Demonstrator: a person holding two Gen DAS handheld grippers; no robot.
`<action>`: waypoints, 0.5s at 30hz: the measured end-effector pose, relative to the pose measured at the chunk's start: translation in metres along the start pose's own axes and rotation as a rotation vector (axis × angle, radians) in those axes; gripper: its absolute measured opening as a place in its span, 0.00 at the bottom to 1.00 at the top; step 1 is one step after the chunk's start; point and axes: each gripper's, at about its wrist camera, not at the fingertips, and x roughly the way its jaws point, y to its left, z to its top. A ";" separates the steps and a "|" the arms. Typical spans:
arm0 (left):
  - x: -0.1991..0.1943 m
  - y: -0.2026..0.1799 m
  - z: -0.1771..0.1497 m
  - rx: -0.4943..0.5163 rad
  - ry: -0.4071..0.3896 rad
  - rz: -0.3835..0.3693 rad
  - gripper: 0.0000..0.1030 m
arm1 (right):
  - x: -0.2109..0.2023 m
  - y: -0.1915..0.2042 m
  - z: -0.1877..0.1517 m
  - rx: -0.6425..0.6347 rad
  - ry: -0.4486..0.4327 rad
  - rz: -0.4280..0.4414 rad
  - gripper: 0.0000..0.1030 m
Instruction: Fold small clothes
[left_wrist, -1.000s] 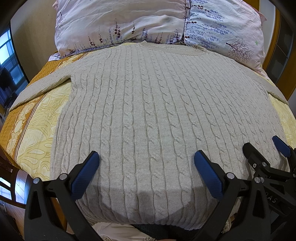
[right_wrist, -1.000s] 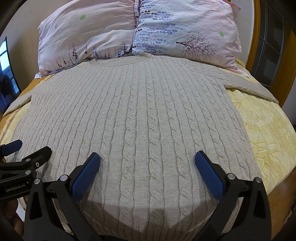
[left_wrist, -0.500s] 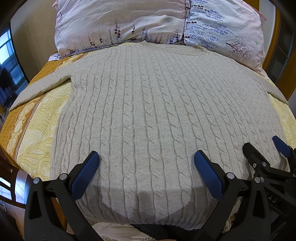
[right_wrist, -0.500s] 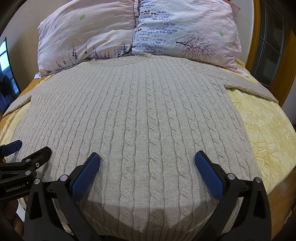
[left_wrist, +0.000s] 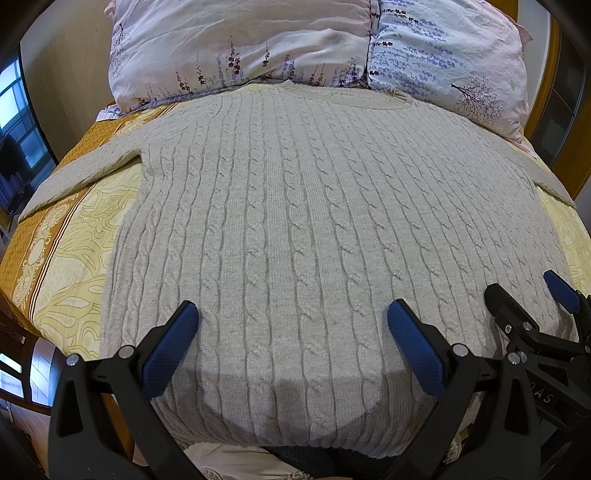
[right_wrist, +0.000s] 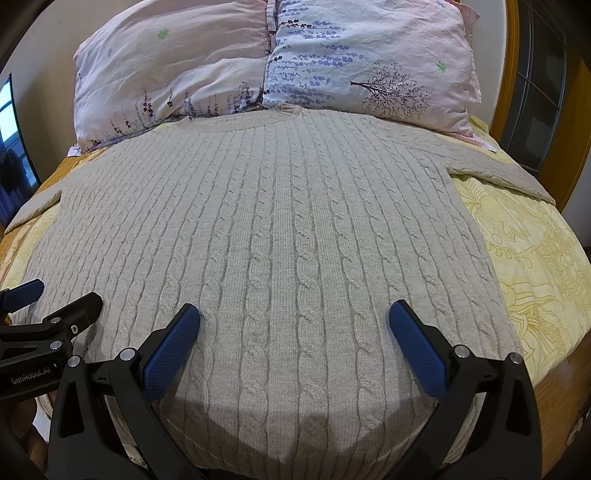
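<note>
A beige cable-knit sweater (left_wrist: 295, 221) (right_wrist: 288, 229) lies flat on the bed, collar toward the pillows, both sleeves spread out to the sides. My left gripper (left_wrist: 291, 321) hovers open over the hem's left half, nothing between its blue pads. My right gripper (right_wrist: 293, 321) hovers open over the hem's right half, also holding nothing. Each gripper shows in the other's view: the right gripper (left_wrist: 524, 291) at the right edge, the left gripper (right_wrist: 55, 291) at the left edge.
Two floral pillows (left_wrist: 236, 48) (right_wrist: 369, 55) lean at the head of the bed. A yellow patterned bedspread (left_wrist: 62, 251) (right_wrist: 535, 258) covers the mattress. A wooden bed frame (right_wrist: 569, 147) rises on the right; a window (left_wrist: 14, 122) is at left.
</note>
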 end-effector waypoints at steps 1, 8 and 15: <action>0.000 0.000 0.000 0.000 0.000 0.000 0.98 | 0.000 0.000 0.000 0.000 0.001 0.000 0.99; 0.000 0.000 0.000 -0.001 0.002 0.000 0.98 | 0.000 0.001 -0.001 0.001 0.001 0.000 0.99; 0.000 0.000 0.000 -0.001 0.003 0.000 0.98 | 0.004 -0.001 0.004 0.005 0.021 -0.005 0.99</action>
